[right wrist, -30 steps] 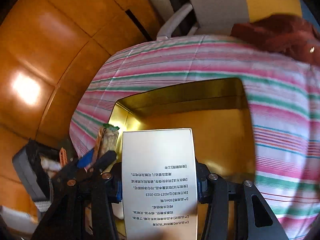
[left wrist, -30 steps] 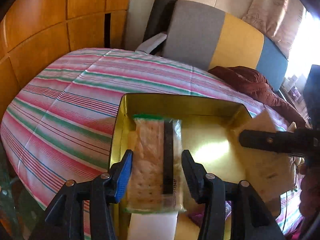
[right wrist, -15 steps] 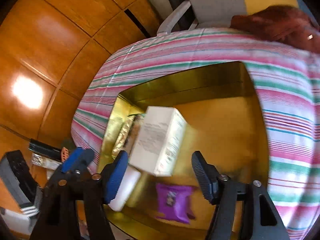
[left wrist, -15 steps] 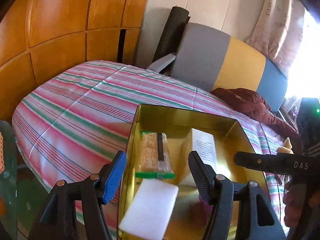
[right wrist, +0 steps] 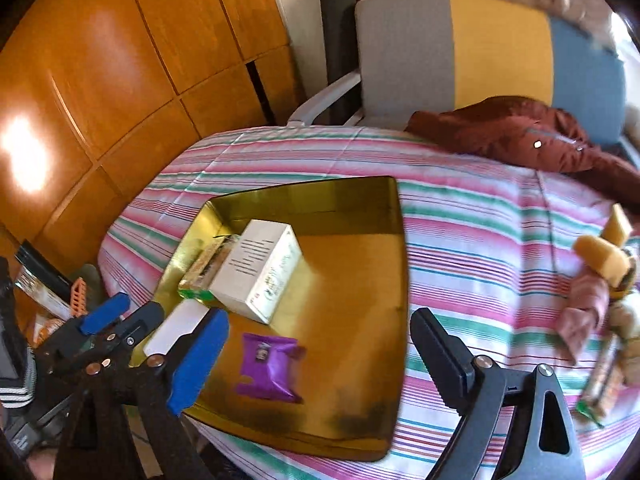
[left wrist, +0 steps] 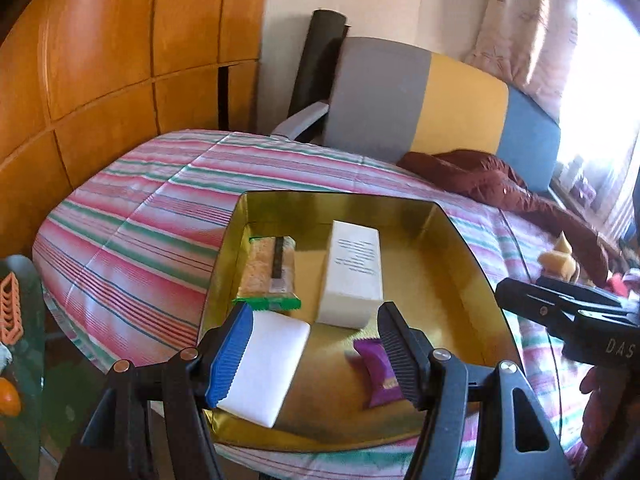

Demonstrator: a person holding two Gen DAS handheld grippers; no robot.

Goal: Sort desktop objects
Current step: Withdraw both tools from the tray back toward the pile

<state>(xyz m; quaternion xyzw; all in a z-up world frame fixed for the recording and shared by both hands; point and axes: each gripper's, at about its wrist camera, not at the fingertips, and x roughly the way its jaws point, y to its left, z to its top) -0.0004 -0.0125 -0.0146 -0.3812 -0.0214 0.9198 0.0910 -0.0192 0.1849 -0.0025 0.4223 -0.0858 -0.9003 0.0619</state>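
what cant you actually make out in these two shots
- Purple packet: in the left wrist view its right part is behind the left tool's dark finger.
- White box: printed text too small to read in either view.
- Items at the right edge of the right wrist view: blurred and cut off by the rim.
- White block: its left side is hidden by the blue finger.

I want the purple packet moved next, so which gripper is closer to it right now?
Probably left. The left gripper hangs over the gold tray's near end, its finger overlapping the purple packet. The right gripper sits farther back, both open.
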